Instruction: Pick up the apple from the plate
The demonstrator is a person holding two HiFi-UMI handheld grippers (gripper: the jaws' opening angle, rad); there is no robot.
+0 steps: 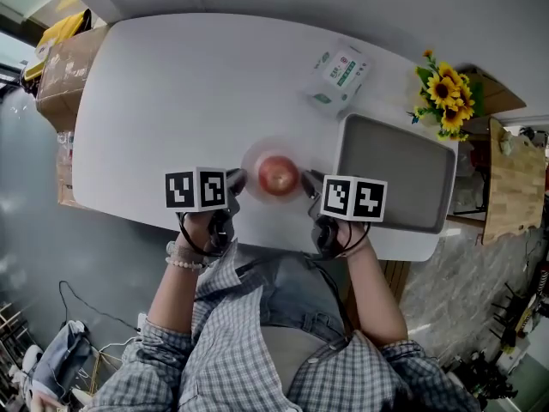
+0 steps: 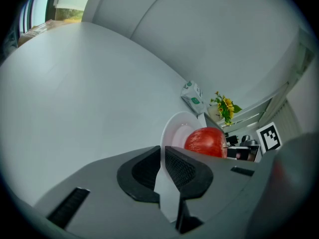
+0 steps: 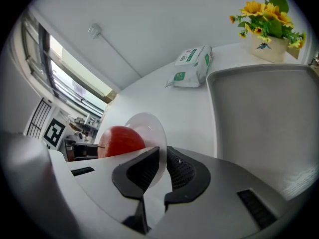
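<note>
Closest to the person in the checked shirt, at the near edge of the white surface (image 1: 171, 84), two hand-held grippers face each other across a small pale plate (image 1: 254, 163). The left gripper (image 1: 236, 178) meets the plate at 9 o'clock and the right gripper (image 1: 310, 181) at 3 o'clock. Each gripper's own view shows its jaws closed on the thin rim, with the white edge pinched between the ribbed pads. Neither pair of jaws touches the fruit.

A red apple (image 1: 278, 176) sits in the middle of the plate, midway between the two grippers. With both sides clamped, the plate looks held steady or carried, not the apple picked. I cannot tell whether the plate rests on the surface or is raised off it. To take the apple, one gripper would probably have to let go of the rim, open and reach in.

Just past the right gripper, at 3 o'clock from the plate, lies a grey tray (image 1: 403, 174). Farther off at 1 o'clock is a white and green pack of wipes (image 1: 341, 71). A small pot of sunflowers (image 1: 446, 97) stands at 2 o'clock on the far corner. Well away at 10 o'clock, a cardboard box (image 1: 64, 71) sits beside the surface.
</note>
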